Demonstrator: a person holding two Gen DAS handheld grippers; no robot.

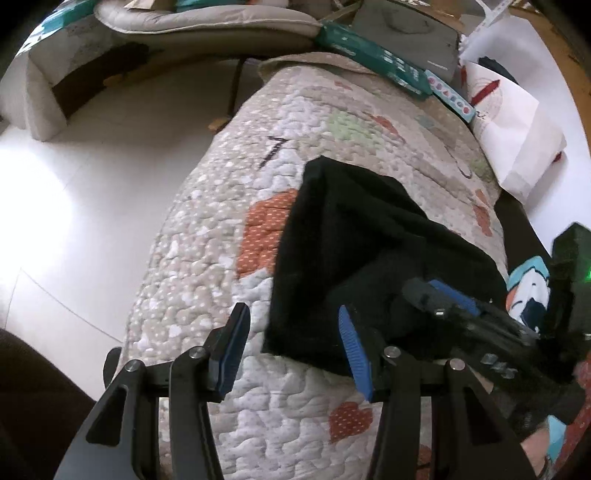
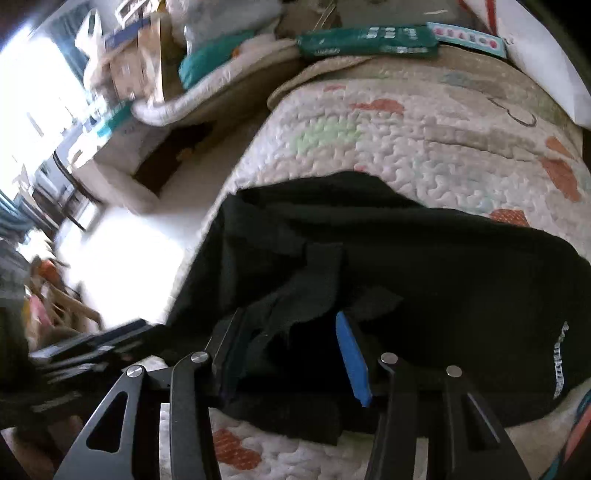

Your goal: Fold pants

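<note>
Black pants (image 1: 354, 229) lie bunched on a quilted bedspread (image 1: 221, 221) with orange hearts. My left gripper (image 1: 291, 332) hovers open over their near left corner; the cloth's edge runs beside the blue right pad (image 1: 354, 354) and nothing is pinched. My right gripper (image 1: 428, 291) reaches onto the pants from the right. In the right wrist view the pants (image 2: 443, 266) fill the middle, with white lettering at the right. There my right gripper (image 2: 291, 332) stands open with a raised flap of cloth (image 2: 306, 295) between its fingers, leaning on the left finger and clear of the blue right pad (image 2: 354, 362).
The bed drops to a bright white floor (image 1: 92, 184) on the left. A teal box (image 1: 373, 55) and a white pillow (image 1: 517, 125) lie at the bed's far end. A grey cushioned seat (image 1: 184, 18) stands beyond. A person's patterned sleeve (image 1: 528, 291) shows at right.
</note>
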